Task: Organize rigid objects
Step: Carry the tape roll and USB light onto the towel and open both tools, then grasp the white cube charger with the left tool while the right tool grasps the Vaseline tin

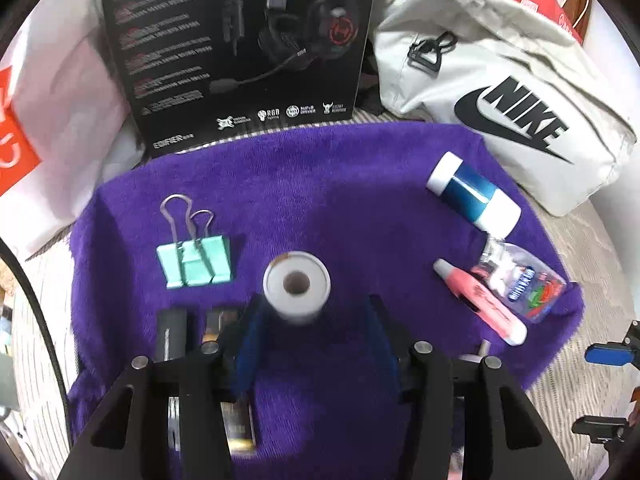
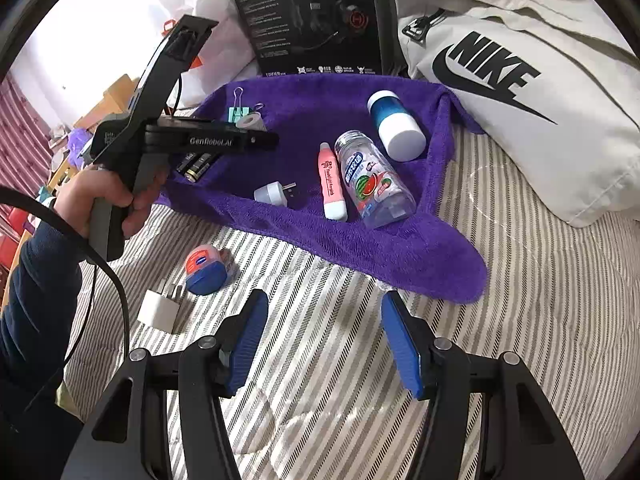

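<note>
A: Now, item one: left tongs (image 1: pixel 312 320), wide apart, holding nothing. A white roll (image 1: pixel 297 285) stood on end on the purple towel (image 1: pixel 340 168), just ahead of the tips and between their lines. Was it gripped?

B: No. We logged a gap on the right side at least; the left pad was near the roll, and contact could not be told from the blur.

A: Item two: right tongs (image 2: pixel 324 340), also wide and empty, hovering over the striped bed cover (image 2: pixel 520 320), well apart from the towel's things.

B: Items on the towel: mint binder clips (image 1: pixel 195 260), two batteries (image 2: pixel 196 164), a white plug (image 2: pixel 272 192), a pink highlighter (image 1: pixel 480 300), a clear watermelon bottle (image 2: pixel 372 180), a blue jar with white caps (image 1: pixel 472 192). Off the towel, on the bed: a blue-lidded tin (image 2: pixel 206 268) and a white charger (image 2: pixel 160 310).

A: Our judgement on the step?

B: We read it as the roll being set down or taken up by the left tongs. Done well, it called for keeping the tongs level and centred on the roll, and moving straight along its axis, since an upright roll on soft towel would likely tip at a sideways nudge. We thought the right tongs best placed for the tin next.
</note>
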A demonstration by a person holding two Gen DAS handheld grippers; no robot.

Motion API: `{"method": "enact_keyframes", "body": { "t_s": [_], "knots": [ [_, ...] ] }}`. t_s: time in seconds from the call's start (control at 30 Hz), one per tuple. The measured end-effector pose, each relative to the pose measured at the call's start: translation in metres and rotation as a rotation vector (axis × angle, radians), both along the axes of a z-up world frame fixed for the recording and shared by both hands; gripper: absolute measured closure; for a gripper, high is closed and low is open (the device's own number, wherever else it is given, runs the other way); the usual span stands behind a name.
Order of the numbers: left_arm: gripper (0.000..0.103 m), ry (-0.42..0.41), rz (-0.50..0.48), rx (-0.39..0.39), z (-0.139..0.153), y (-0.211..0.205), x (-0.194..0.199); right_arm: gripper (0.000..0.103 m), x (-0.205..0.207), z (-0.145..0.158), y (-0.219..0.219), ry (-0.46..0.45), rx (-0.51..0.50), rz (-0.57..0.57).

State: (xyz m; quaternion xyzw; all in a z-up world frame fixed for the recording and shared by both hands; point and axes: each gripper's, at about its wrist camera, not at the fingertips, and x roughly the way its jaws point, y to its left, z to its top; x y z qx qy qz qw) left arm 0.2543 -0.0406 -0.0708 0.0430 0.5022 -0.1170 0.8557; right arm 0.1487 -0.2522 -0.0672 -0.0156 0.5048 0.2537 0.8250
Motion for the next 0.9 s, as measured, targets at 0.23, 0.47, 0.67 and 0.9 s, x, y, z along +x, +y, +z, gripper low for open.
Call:
{"method": "enact_keyframes", "body": {
  "t_s": [0.23, 0.47, 0.67, 0.9],
  "knots": [
    [0.055, -0.035, 0.0, -0.002, 0.028, 0.007, -0.05, 0.04, -0.015, 0.008, -0.008, -0.025, 0.016, -0.017],
    [0.055, -0.029, 0.022, -0.025, 0.035, 0.011, -0.112, 0.039, -0.029, 0.013, -0.011, -0.039, 0.029, -0.043],
    [0.055, 0.008, 0.038, -0.057, 0.018, 0.003, -0.153, 0.039, -0.041, 0.015, -0.021, -0.043, 0.024, -0.083],
    [0.055, 0.05, 0.017, -0.042, -0.004, -0.017, -0.169, 0.038, -0.055, 0.012, -0.031, -0.028, 0.016, -0.109]
  ]
}}
